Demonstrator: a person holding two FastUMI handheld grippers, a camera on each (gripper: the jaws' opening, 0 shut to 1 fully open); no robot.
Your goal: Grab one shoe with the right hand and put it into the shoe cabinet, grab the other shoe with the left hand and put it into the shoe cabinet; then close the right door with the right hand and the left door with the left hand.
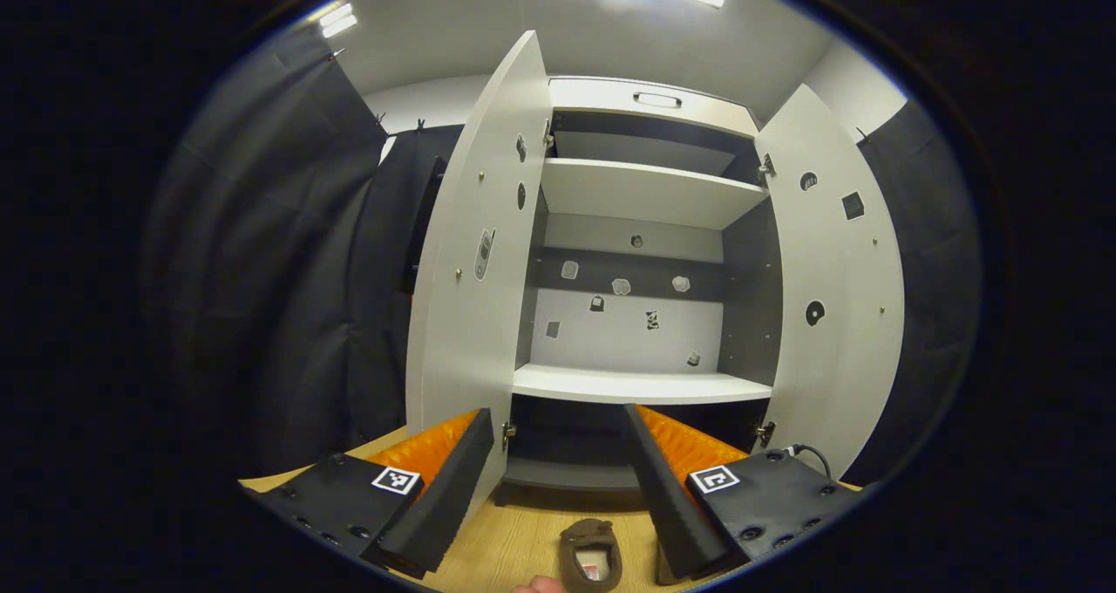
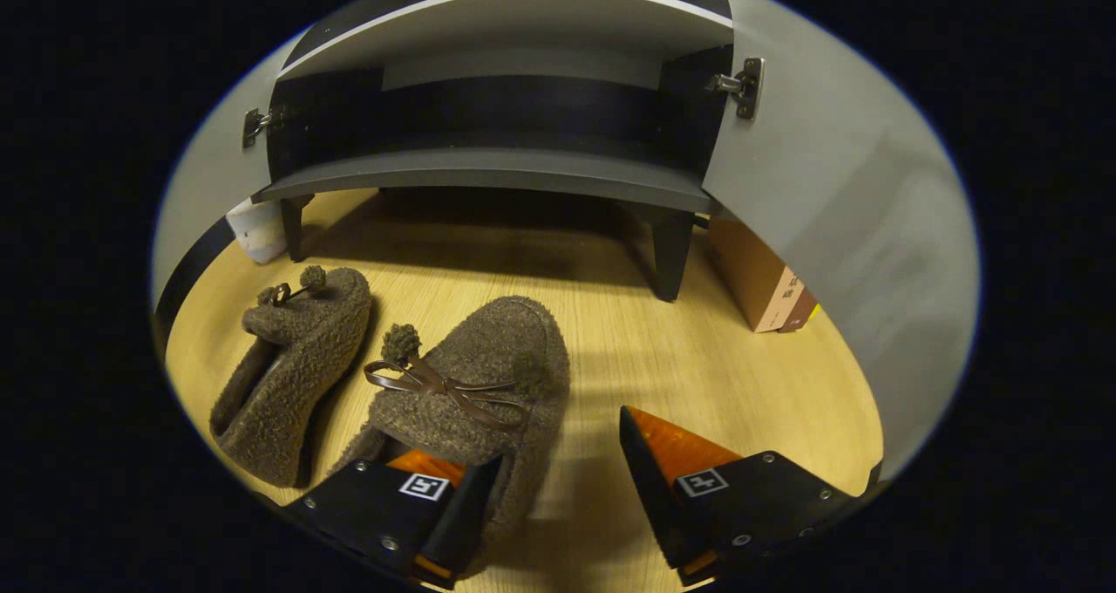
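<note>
Item: right claw (image 2: 558, 480), spread wide, grips nothing; one finger rests over the heel opening of the near brown fuzzy slipper with leather bow (image 2: 471, 384), the other apart on bare wood floor (image 2: 697, 357). Twin slipper (image 2: 288, 366) lies beside it, before the white open-doored shoe cabinet (image 2: 488, 174). I'd centre over the heel rim before pinching. Left claw (image 1: 558, 480): wide open, empty, facing the cabinet

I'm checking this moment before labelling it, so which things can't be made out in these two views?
- Near shoe: in the right gripper view the right tool has one finger over its heel opening, hiding whether it is inside.
- Cardboard box: the cabinet's right door hides part of it.
- Shoe in the left gripper view: cut off by the edge.
</note>
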